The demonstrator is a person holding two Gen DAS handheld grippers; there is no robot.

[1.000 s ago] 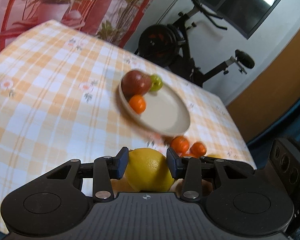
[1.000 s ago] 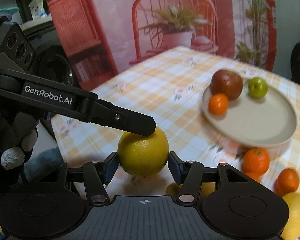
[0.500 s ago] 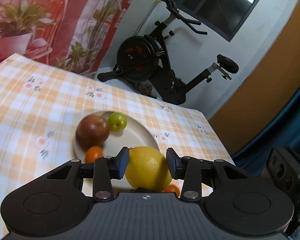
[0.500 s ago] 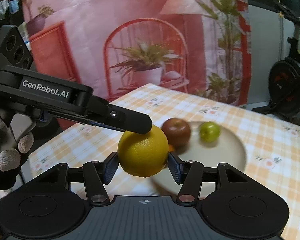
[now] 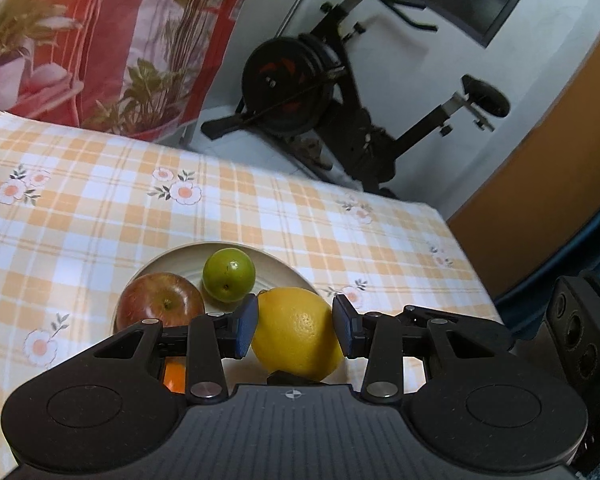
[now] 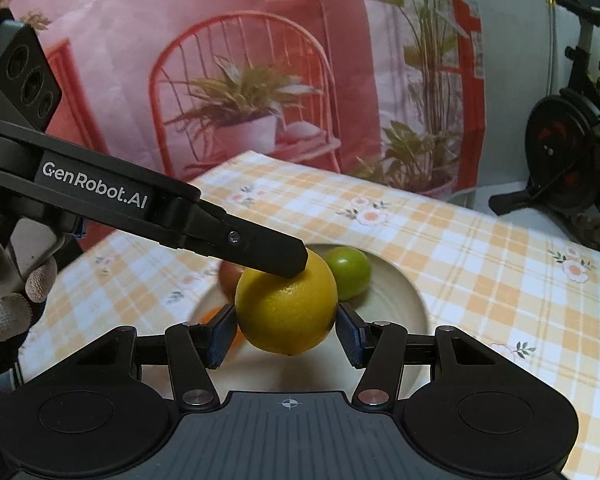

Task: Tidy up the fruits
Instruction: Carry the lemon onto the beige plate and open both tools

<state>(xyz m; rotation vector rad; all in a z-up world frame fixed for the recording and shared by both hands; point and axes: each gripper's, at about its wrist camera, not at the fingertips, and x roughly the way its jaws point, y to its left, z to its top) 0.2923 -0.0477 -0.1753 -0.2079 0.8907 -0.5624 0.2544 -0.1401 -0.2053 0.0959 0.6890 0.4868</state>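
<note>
One yellow lemon (image 5: 296, 332) (image 6: 286, 312) hangs above the beige plate (image 5: 172, 256) (image 6: 412, 300), and both grippers are on it. My left gripper (image 5: 295, 330) is shut on its sides. In the right wrist view the left gripper's fingertips (image 6: 284, 260) lie on top of the lemon. My right gripper (image 6: 286, 338) is shut on the lemon's lower half. On the plate lie a red apple (image 5: 160, 304) (image 6: 228, 276), a green fruit (image 5: 229, 274) (image 6: 350, 272) and a small orange (image 5: 174, 376), mostly hidden.
The plate rests on an orange-checked tablecloth (image 5: 100, 208) whose far edge runs close behind it. An exercise bike (image 5: 320, 80) (image 6: 568, 148) stands past that edge. A printed red backdrop (image 6: 240, 80) hangs at the back. A gloved hand (image 6: 8, 308) holds the left gripper.
Both grippers have carried the lemon across the table to above the plate. The loose oranges and second lemon on the cloth have dropped out of view. Neither grip has changed.
</note>
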